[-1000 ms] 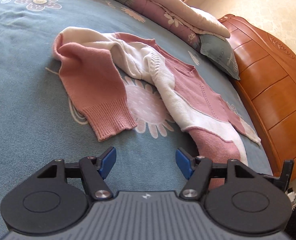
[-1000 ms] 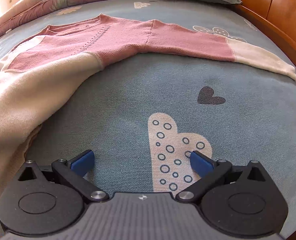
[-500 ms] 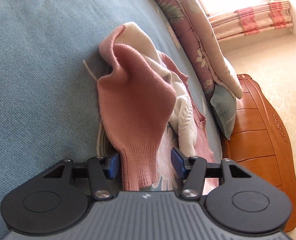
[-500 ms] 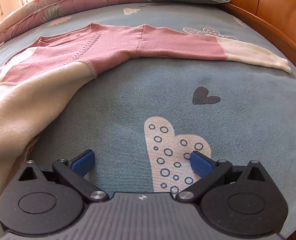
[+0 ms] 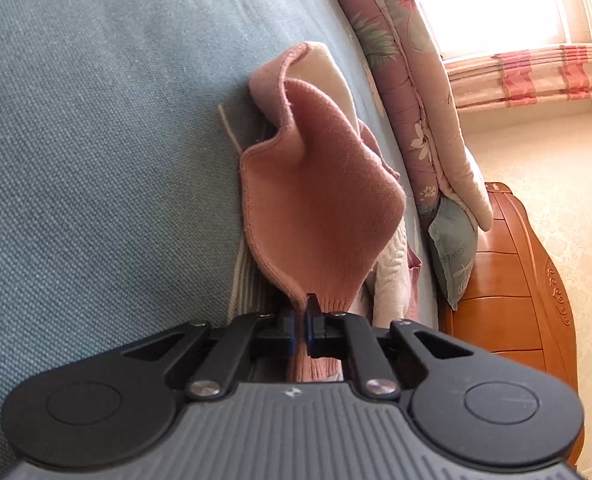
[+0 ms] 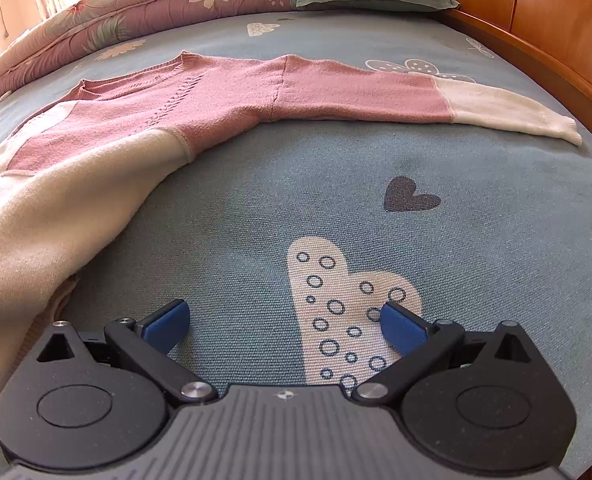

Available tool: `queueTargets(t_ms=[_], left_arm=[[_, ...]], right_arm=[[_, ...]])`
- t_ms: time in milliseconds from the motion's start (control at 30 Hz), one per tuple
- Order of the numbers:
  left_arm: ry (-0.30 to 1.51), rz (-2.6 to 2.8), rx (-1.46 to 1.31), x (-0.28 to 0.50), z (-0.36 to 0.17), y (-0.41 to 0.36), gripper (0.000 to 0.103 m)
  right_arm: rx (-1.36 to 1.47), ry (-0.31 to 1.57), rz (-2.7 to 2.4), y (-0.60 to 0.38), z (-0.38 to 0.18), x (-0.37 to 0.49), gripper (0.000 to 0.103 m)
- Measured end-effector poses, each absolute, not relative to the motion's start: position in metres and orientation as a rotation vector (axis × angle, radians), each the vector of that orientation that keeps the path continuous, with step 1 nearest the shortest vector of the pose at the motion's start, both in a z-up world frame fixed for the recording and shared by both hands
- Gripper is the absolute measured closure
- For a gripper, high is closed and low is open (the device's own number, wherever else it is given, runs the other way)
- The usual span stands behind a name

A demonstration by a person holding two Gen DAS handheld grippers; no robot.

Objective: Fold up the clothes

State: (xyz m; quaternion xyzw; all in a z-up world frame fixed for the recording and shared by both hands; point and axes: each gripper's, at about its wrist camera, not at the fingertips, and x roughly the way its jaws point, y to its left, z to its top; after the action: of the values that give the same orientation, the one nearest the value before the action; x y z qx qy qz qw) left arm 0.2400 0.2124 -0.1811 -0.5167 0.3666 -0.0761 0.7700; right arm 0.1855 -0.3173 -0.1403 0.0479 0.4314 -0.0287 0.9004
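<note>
Left hand-held gripper (image 5: 306, 330): from open to clamped on pink sleeve cuff (image 5: 328, 300).
Right hand-held gripper (image 6: 283, 326): wide open, empty, above bed (image 6: 496, 216).
Sweater (image 6: 199, 100): on bed, spread, unfolded.
Meaning: sleeve secured for folding.

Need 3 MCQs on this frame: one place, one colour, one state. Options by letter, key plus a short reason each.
1. Where does the sweater lie?
A. on the blue bedspread
B. on the floor
C. on the wooden headboard

2. What colour is the end of the outstretched sleeve?
A. green
B. cream
C. black

3. What state is the left hand-held gripper in?
A. wide open
B. shut on nothing
C. shut on the pink cuff

Key:
1 A: the knit is spread over the printed cover.
2 B: pink gives way to cream near the cuff.
3 C: ribbed knit is pinched between the closed fingers; the right hand-held gripper is open.
</note>
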Motion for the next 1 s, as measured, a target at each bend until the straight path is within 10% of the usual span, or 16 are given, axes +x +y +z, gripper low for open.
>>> queueTargets(t_ms=[1000], left_arm=[[0.824,0.058,-0.686,0.235,-0.074,0.287,0.099]], right_arm=[[0.151,0.824,-0.054,-0.321,-0.115,0.179,0.0]])
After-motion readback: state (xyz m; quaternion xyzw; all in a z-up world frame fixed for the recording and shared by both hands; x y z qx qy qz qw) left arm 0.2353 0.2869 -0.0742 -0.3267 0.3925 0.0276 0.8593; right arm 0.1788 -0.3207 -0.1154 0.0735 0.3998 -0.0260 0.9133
